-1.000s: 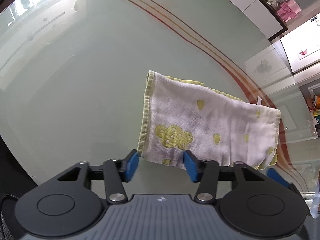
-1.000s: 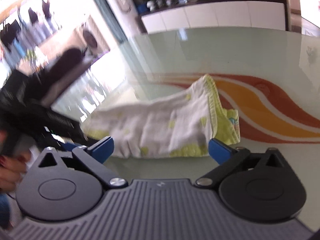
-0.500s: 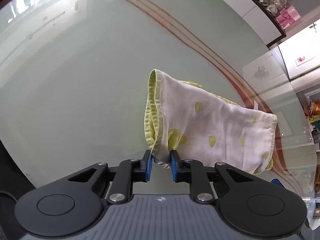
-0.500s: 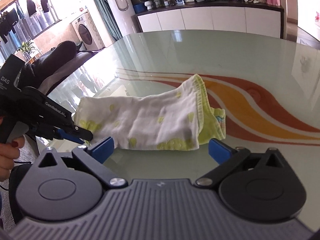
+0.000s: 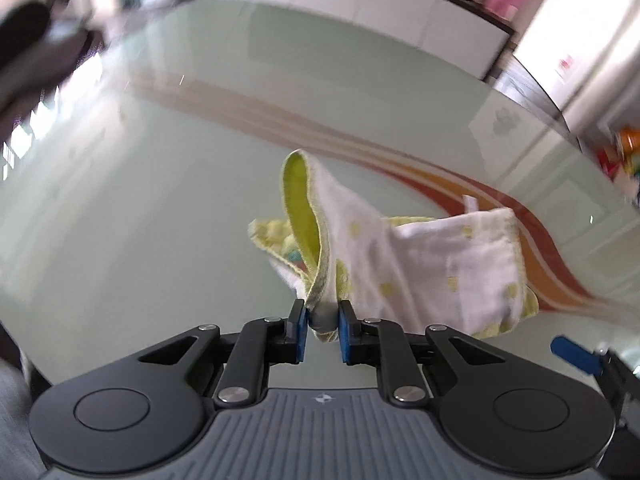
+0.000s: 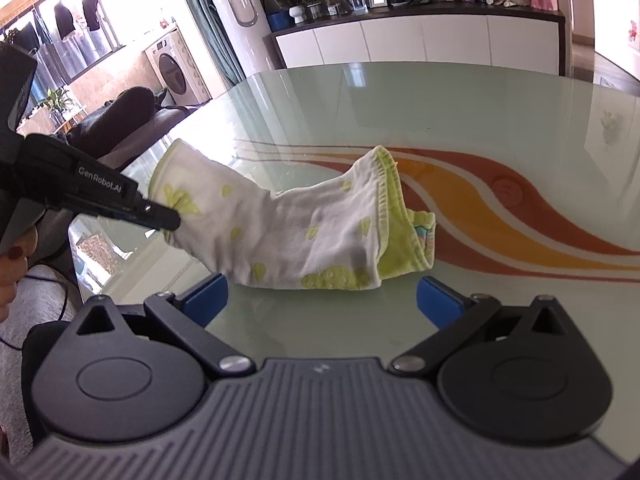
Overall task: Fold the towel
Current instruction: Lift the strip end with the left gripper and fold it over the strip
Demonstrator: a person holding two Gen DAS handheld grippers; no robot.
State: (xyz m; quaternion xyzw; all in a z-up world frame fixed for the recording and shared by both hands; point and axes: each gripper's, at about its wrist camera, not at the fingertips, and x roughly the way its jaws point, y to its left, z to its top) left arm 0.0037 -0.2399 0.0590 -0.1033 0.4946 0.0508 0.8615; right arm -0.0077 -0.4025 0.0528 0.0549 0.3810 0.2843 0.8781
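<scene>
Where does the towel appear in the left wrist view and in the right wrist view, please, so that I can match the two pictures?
Left wrist view: the towel lies right of centre, one corner pinched in the left gripper and lifted.
Right wrist view: the towel spans the centre, its left end raised by the left gripper, with the open right gripper just below.
Shared landmark: the orange curved stripe on the glass table, beside the towel's resting end.

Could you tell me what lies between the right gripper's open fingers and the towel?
Only bare glass table separates the right gripper from the towel, per the right wrist view.
</scene>
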